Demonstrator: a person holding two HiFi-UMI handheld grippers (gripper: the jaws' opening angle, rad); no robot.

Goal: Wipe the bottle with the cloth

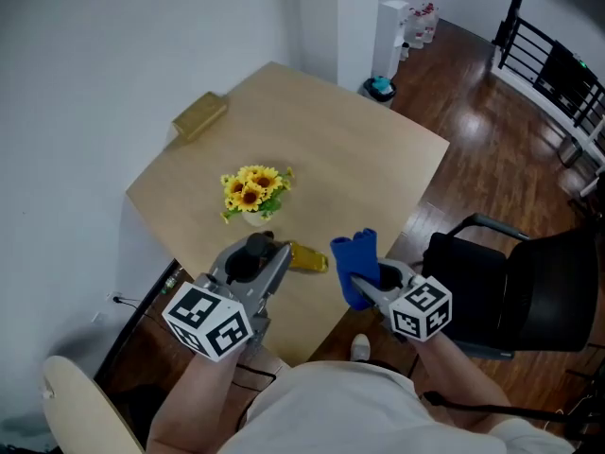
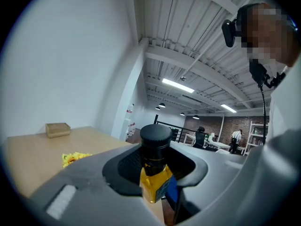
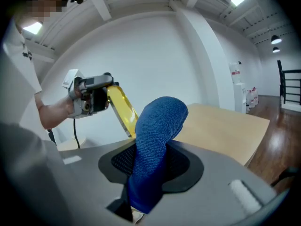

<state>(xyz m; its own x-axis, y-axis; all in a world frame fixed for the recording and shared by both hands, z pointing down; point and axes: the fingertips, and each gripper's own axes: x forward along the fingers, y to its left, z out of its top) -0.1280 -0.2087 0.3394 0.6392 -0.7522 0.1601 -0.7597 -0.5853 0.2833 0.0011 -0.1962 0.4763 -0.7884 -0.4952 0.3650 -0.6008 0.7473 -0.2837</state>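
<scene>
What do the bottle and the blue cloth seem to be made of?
The bottle: probably clear plastic or glass, glossy; its yellow body is see-through. Its cap: matte black, likely plastic. The cloth: soft textile, perhaps microfibre, with a fine looped, fuzzy surface.

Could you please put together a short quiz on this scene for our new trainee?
1. Multiple choice: what does the right gripper hold? A) a blue cloth B) a yellow sponge C) nothing
2. True or false: the bottle stands on the table.
3. Fill in: the bottle's cap is ___ in colour.

Key
1. A; its jaws are clamped on the cloth.
2. False; the left gripper holds it clamped, up off the table.
3. Black.
</scene>
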